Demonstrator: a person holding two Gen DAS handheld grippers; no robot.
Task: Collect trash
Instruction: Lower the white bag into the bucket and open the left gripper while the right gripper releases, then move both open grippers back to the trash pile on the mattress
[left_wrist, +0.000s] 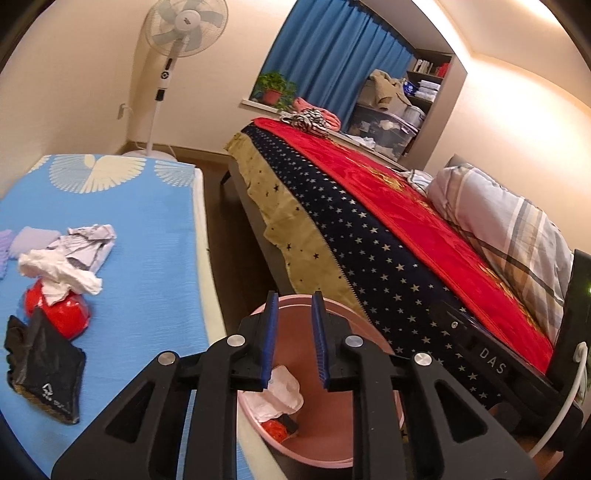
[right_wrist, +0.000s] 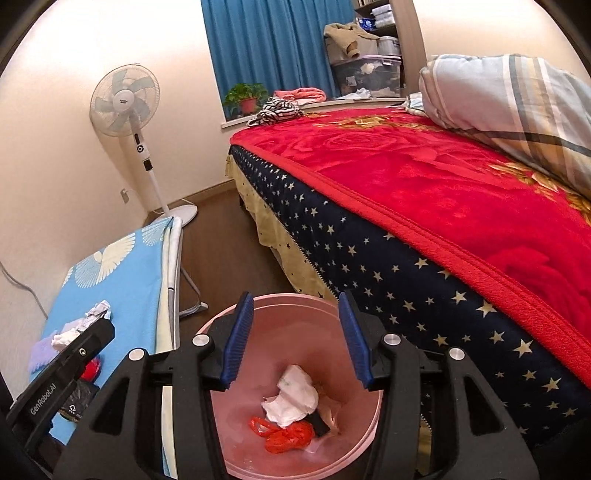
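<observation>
Trash is split between two places. Some already lies in the pink bin (right_wrist: 291, 369) on the floor between the table and the bed (right_wrist: 424, 192): a white crumpled tissue (right_wrist: 295, 400), a red plastic bag (right_wrist: 286, 435) and a small dark piece beside them. More waits on the blue-covered table (left_wrist: 140, 229): a white crumpled paper (left_wrist: 59, 271), a grey printed wrapper (left_wrist: 86, 243), a red shiny item (left_wrist: 68, 315) and a black plastic pouch (left_wrist: 46, 369). The left tool (left_wrist: 293, 343) hangs over the bin rim with its jaws a little apart and nothing between them. The right tool (right_wrist: 295, 341) hovers above the bin mouth, jaws wide apart and empty. By my judgement the job is roughly half done; the table pieces are not yet collected.
</observation>
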